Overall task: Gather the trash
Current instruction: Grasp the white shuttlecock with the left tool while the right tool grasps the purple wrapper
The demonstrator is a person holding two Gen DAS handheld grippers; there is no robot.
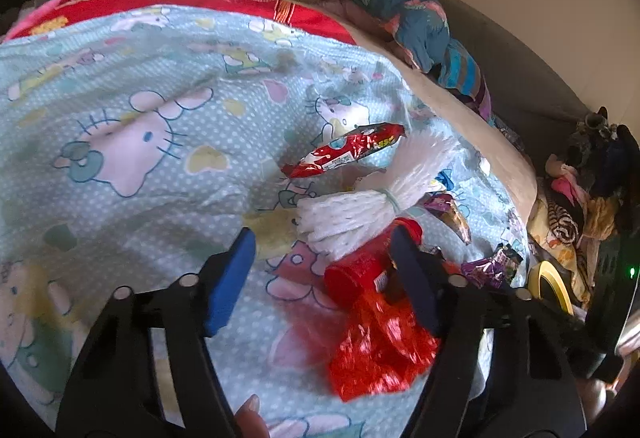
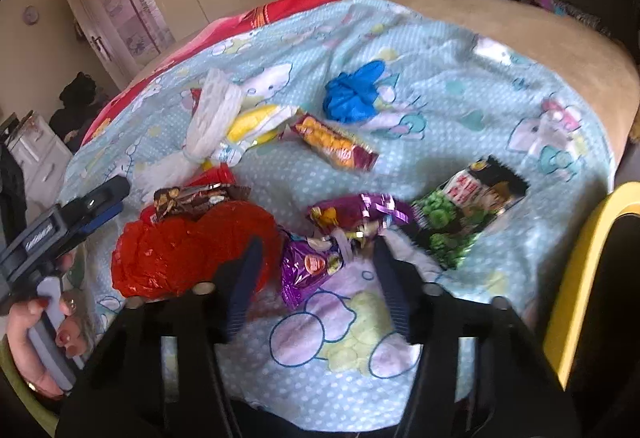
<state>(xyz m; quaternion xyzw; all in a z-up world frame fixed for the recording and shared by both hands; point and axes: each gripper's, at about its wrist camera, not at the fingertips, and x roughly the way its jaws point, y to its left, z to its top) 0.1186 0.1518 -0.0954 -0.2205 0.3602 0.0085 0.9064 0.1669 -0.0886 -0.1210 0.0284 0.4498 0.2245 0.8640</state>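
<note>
Trash lies scattered on a light-blue cartoon-cat bed sheet [image 1: 120, 85]. My left gripper [image 1: 323, 238] is open low over the sheet; a crumpled red plastic bag [image 1: 372, 350] lies against its right finger, clear of the left pad. Beyond it are a white yarn bundle [image 1: 360, 205] and a red snack wrapper [image 1: 344, 153]. My right gripper [image 2: 316, 246] is open and straddles a purple wrapper [image 2: 312, 266] without pressing it. The red plastic bag [image 2: 192, 258] sits just to its left under a brown wrapper [image 2: 192, 199].
Further out lie a green-and-black packet [image 2: 464, 217], an orange snack packet [image 2: 336, 145], a crumpled blue bag [image 2: 352, 93] and a white-yellow wrapper [image 2: 248, 129]. A yellow bin rim [image 2: 580, 278] stands at the right. A hand [image 2: 40, 338] holds the left gripper. Clothes pile at the bed's far end.
</note>
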